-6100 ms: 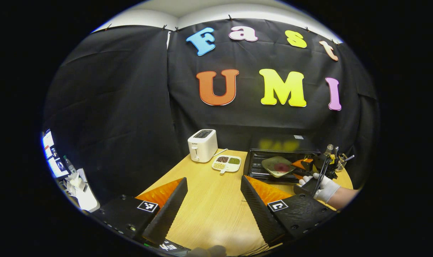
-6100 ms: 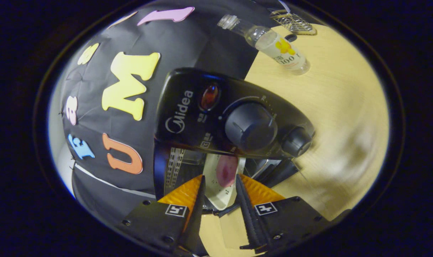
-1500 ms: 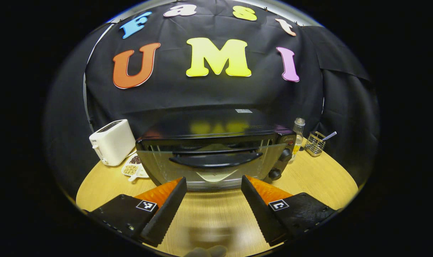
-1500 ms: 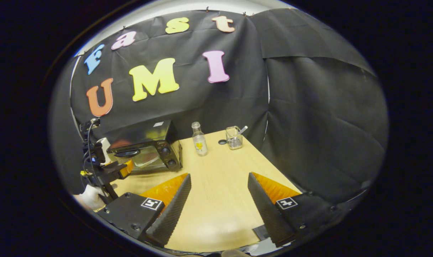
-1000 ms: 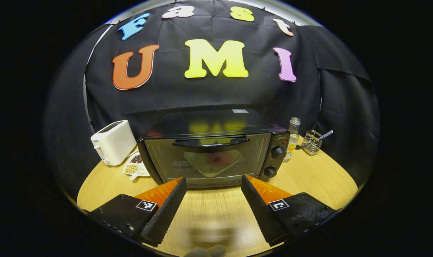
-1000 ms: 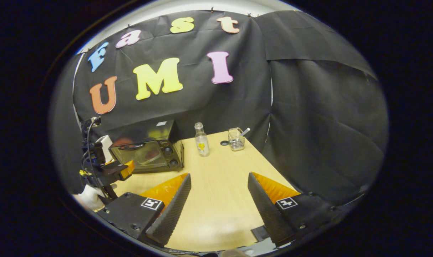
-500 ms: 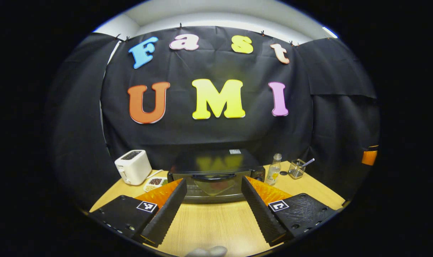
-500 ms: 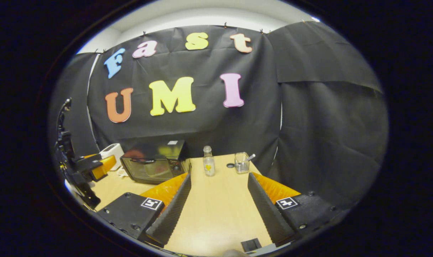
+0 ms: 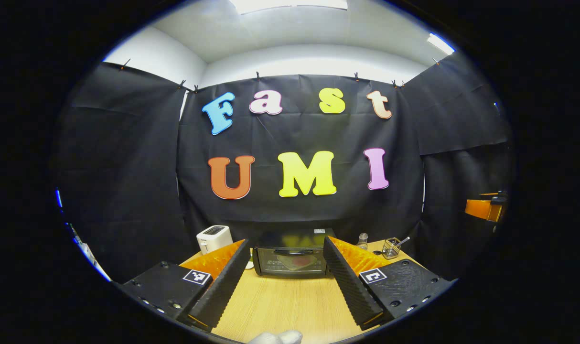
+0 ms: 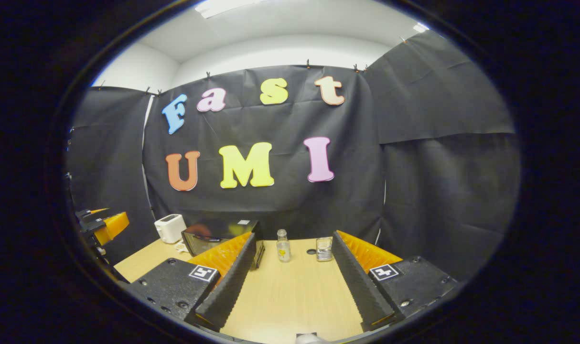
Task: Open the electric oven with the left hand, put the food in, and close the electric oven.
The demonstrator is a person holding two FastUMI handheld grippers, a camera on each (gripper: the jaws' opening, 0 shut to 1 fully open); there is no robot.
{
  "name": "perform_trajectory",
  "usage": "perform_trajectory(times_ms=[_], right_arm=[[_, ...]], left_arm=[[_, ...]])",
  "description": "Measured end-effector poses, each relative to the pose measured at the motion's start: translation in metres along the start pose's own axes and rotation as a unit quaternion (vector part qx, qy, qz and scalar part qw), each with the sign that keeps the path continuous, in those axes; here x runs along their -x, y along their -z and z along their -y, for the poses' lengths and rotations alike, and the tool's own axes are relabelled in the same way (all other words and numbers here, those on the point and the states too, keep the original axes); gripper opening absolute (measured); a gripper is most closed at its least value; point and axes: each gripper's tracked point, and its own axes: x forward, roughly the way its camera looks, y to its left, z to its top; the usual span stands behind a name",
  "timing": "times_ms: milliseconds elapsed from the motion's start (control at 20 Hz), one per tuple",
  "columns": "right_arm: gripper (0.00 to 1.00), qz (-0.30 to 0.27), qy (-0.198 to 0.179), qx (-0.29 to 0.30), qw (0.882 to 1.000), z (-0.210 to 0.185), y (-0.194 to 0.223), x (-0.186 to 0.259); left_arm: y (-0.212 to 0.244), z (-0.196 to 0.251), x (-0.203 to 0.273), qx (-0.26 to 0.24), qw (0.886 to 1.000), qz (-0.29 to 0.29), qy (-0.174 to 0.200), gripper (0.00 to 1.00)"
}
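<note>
Oven [image 9: 290, 261] stood shut near the table's [image 9: 290, 306] far edge, a plate with food [image 9: 297, 261] visible through its glass door. Left gripper [image 9: 285, 282] hung well back from it, fingers spread wide and holding nothing. Right gripper [image 10: 295, 282] likewise gaped empty above the table. Toaster [image 9: 214, 238] stood toward the far left corner, bottle [image 10: 283, 245] and wire holder [image 10: 324, 249] right of the oven.

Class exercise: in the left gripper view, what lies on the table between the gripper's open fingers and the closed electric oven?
Nothing: in the left gripper view only bare wooden table runs from the left gripper to the electric oven, whose door is shut.
</note>
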Motion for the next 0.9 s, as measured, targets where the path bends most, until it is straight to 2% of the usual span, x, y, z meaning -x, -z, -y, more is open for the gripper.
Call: perform_trajectory(times_ms=[50, 150, 200, 350, 400, 450, 500, 600, 650, 900], right_arm=[[0.96, 0.002, -0.008, 0.004, 1.0, 0.003, 0.003, 0.008], [1.0, 0.004, -0.019, 0.008, 1.0, 0.007, 0.012, 0.022], [0.96, 0.001, -0.02, 0.009, 1.0, 0.01, 0.019, 0.027], [1.0, -0.004, -0.018, -0.004, 1.0, 0.015, 0.028, 0.044], [0.96, -0.006, -0.019, -0.008, 1.0, 0.014, 0.031, 0.047], [1.0, -0.007, -0.017, -0.009, 1.0, 0.014, 0.031, 0.048], [0.96, -0.005, -0.013, -0.01, 1.0, 0.014, 0.028, 0.05], [0.96, -0.002, -0.01, -0.004, 1.0, 0.012, 0.023, 0.054], [1.0, 0.004, -0.01, 0.001, 1.0, 0.009, 0.018, 0.053], [1.0, 0.004, 0.004, -0.002, 1.0, -0.005, 0.012, 0.051]], left_arm=[[0.0, 0.007, 0.014, -0.001, 1.0, -0.002, -0.001, 0.97], [-0.004, 0.018, 0.037, 0.001, 1.0, 0.0, -0.005, 0.96], [-0.005, 0.025, 0.046, 0.003, 1.0, 0.001, -0.001, 0.96], [-0.004, 0.028, 0.062, -0.002, 1.0, -0.005, 0.0, 0.96], [-0.003, 0.028, 0.065, 0.0, 1.0, -0.009, 0.002, 0.96], [-0.004, 0.026, 0.066, 0.002, 1.0, -0.009, 0.004, 0.96], [-0.006, 0.024, 0.064, 0.002, 1.0, -0.008, 0.006, 0.96], [-0.006, 0.019, 0.064, 0.005, 1.0, -0.013, 0.008, 0.96], [-0.007, 0.018, 0.062, 0.006, 1.0, -0.012, 0.01, 0.96], [-0.001, 0.01, 0.055, 0.01, 0.999, -0.029, 0.023, 0.96]])
